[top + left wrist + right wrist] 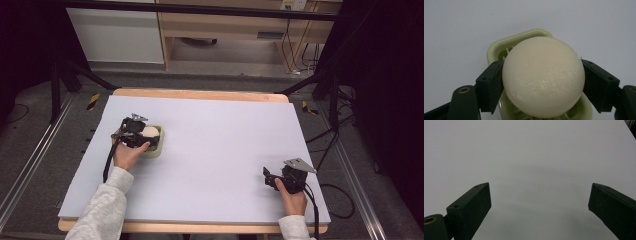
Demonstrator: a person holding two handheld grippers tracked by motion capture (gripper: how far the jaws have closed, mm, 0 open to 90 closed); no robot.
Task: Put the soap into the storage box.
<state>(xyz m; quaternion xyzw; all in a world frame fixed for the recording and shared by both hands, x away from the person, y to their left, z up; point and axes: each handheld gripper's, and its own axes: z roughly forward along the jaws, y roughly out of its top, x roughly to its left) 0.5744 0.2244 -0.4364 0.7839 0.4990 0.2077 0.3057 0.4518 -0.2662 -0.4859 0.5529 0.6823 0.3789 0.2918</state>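
Note:
A round cream soap bar (543, 77) is clamped between the two black jaws of my left gripper (543, 82), just above a pale green slatted soap dish (496, 50). From above, that gripper (141, 136) sits over the dish (159, 146) on the left part of the table, and the soap (150, 132) peeks out pale behind it. My right gripper (270, 179) rests low at the front right of the table; its jaws (539, 202) stand wide apart over bare surface with nothing between them.
The pale lavender table top (215, 135) has a wooden rim. Dark stand legs (65, 75) and cables (330, 145) lie on the floor around it, and a wooden desk (225, 30) stands beyond the far edge.

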